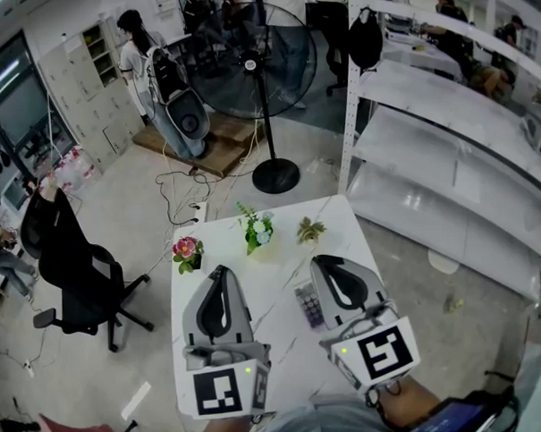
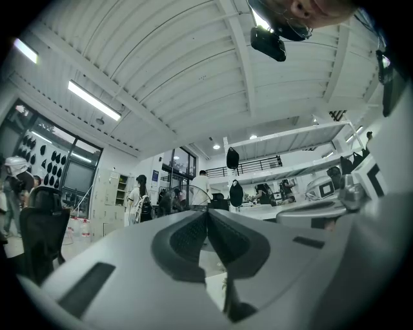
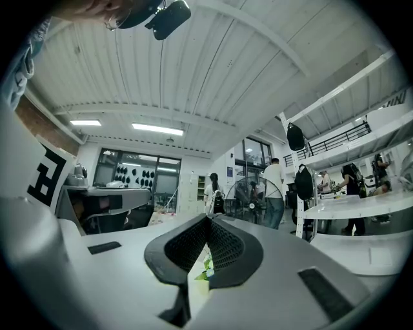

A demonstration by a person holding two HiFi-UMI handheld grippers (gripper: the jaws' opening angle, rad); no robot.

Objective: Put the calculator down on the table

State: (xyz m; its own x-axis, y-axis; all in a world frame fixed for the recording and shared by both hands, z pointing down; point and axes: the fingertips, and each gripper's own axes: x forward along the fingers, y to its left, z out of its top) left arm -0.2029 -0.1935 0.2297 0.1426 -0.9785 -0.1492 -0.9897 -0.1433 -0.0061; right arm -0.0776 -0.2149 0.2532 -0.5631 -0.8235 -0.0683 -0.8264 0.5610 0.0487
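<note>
We see the calculator (image 1: 308,305) lying flat and face up on the white table (image 1: 290,357), a little to the 3 o'clock side of the table's middle. It lies between our two claws, much nearer the right one. Its long edge runs just beside the right claw (image 1: 323,261), and we cannot tell whether the two touch. Nothing grips it.

The right claw is clenched on nothing, its ribbed black pads meeting tip to tip. The left claw (image 1: 221,270) sits at 9 o'clock from the calculator, well apart from it. It is clenched too, its pads together and nothing caught between them. Both claws point toward the table's far edge, at 12 o'clock.

Three small pots stand along that far edge. A pot of pink flowers (image 1: 188,253) is at 10 o'clock from the table's middle, a green plant with pale blooms (image 1: 256,229) at 12 o'clock, and a smaller leafy plant (image 1: 310,229) at 1 o'clock. In the right gripper view, the green plant (image 3: 206,267) shows through the slot below the closed tips.

Off the table, a tall black fan (image 1: 263,77) stands on the floor at 12 o'clock. A black office chair (image 1: 76,264) stands at 9 o'clock and white shelves (image 1: 447,158) run along the 2 o'clock side. A person with a backpack (image 1: 138,55) stands far off at 11 o'clock.
</note>
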